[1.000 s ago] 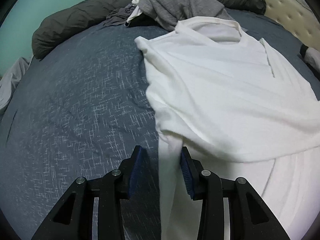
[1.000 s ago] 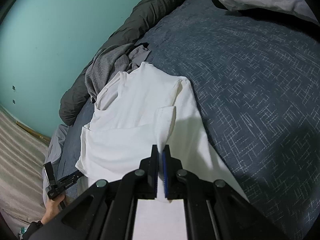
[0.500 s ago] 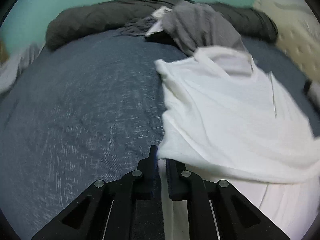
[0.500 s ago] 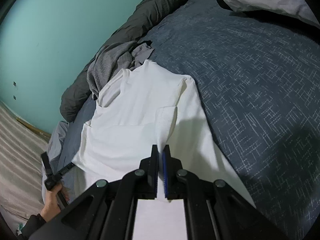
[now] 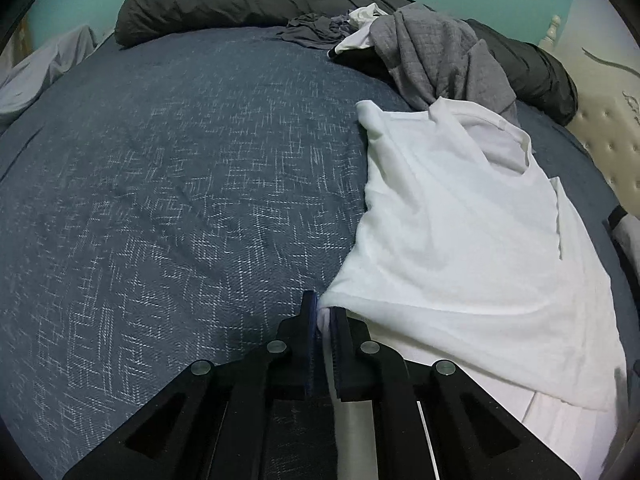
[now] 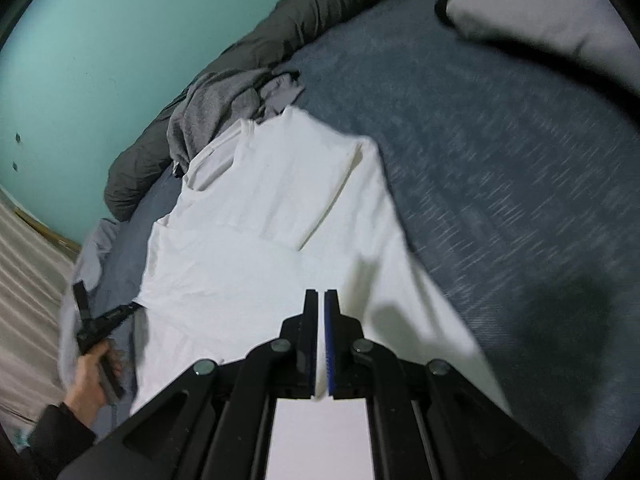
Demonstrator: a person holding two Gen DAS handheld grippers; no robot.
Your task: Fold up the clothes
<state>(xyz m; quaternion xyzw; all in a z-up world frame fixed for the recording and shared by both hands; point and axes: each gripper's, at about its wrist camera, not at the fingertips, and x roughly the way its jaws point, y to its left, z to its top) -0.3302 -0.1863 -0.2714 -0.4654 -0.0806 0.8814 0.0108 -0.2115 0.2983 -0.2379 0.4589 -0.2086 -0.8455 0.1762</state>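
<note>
- While the white shirt is lying partly folded on the blue bed, its left edge is being pinched by the closed left tongs.
- Its near hem is being clamped between the nearly closed jaws of the right tongs.
- A grey garment is being left heaped beside the collar, against a dark duvet.

One white shirt, one grey garment, two grippers.
</note>
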